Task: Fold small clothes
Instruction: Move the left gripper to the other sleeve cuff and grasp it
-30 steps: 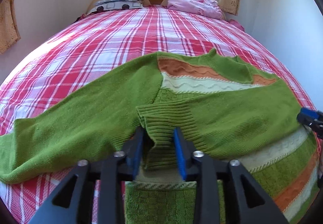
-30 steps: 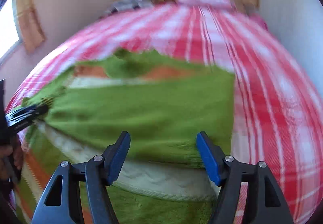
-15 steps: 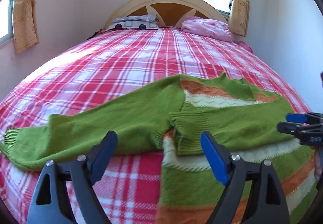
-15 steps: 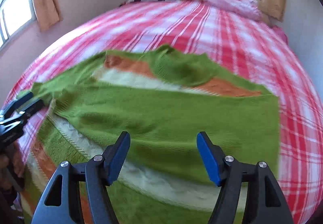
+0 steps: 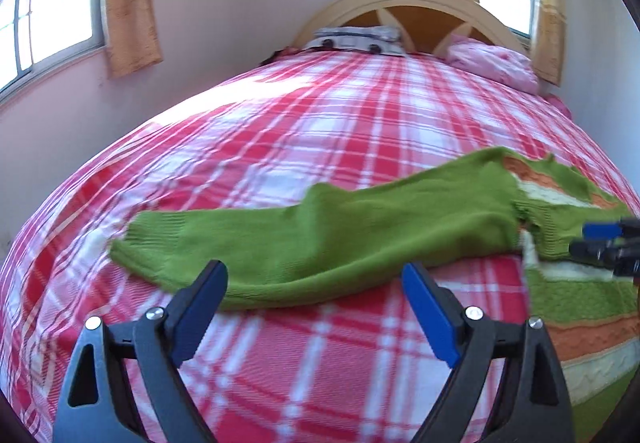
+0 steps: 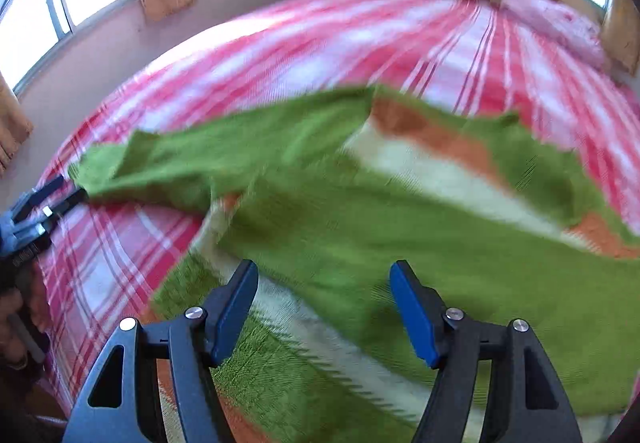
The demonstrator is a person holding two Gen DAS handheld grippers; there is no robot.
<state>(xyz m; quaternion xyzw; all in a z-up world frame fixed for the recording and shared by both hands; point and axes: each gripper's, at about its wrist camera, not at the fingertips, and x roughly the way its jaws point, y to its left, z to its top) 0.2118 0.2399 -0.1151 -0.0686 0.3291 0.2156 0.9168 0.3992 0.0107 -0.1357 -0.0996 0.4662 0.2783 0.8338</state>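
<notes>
A green knit sweater (image 6: 440, 243) with orange and cream stripes lies flat on the red plaid bed (image 5: 320, 131). One sleeve is folded across its body. The other sleeve (image 5: 320, 235) stretches out to the left, cuff (image 5: 152, 239) at the far end. My left gripper (image 5: 314, 275) hovers at that sleeve's near edge, jaws wide and still opening, pads touching nothing. It also shows at the left edge of the right wrist view as the left gripper (image 6: 44, 199). My right gripper (image 6: 324, 283) hangs over the sweater's body, jaws apart and opening slightly, gripping nothing.
A wooden headboard (image 5: 420, 3) with a grey pillow (image 5: 356, 37) and a pink pillow (image 5: 492, 63) stands at the far end. A pink wall (image 5: 60, 115) with a curtained window runs along the left side. A hand (image 6: 16, 323) shows at the bed's near left edge.
My left gripper let go of the folded sleeve's cuff, opened wide and moved left to the outstretched sleeve. My right gripper swung left over the sweater's body, still apart.
</notes>
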